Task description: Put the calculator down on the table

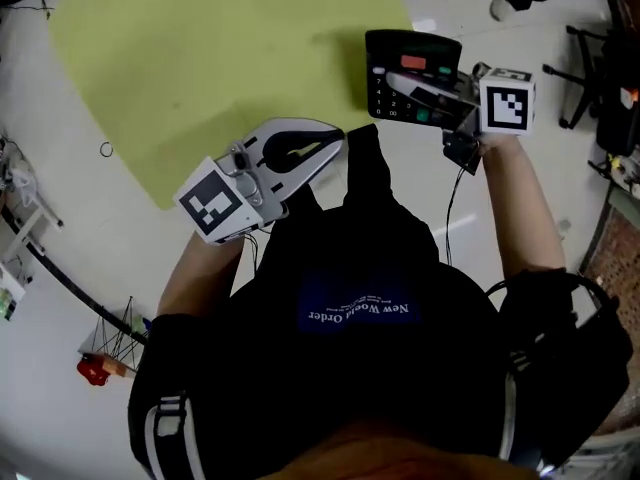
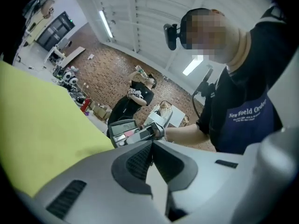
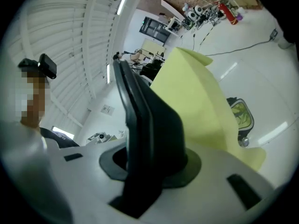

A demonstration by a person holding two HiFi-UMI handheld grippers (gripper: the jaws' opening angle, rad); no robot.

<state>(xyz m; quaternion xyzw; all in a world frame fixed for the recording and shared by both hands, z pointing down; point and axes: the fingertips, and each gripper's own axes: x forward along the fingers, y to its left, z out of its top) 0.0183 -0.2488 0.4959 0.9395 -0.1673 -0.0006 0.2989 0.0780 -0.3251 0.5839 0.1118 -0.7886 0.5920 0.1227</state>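
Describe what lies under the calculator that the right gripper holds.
Beneath the calculator, clamped in the right gripper, lies the yellow-green table edge, carrying its shadow, with white floor beside. The patch directly behind the calculator is covered.

The left gripper (image 1: 338, 143), left of centre, has its jaws together and empty. The right gripper (image 1: 425, 96), at upper right, clamps the calculator (image 1: 412, 46).

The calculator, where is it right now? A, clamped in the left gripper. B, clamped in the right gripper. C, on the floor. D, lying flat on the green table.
B: the right gripper has its jaws shut on the calculator, while the left gripper has its jaws together with nothing between them.
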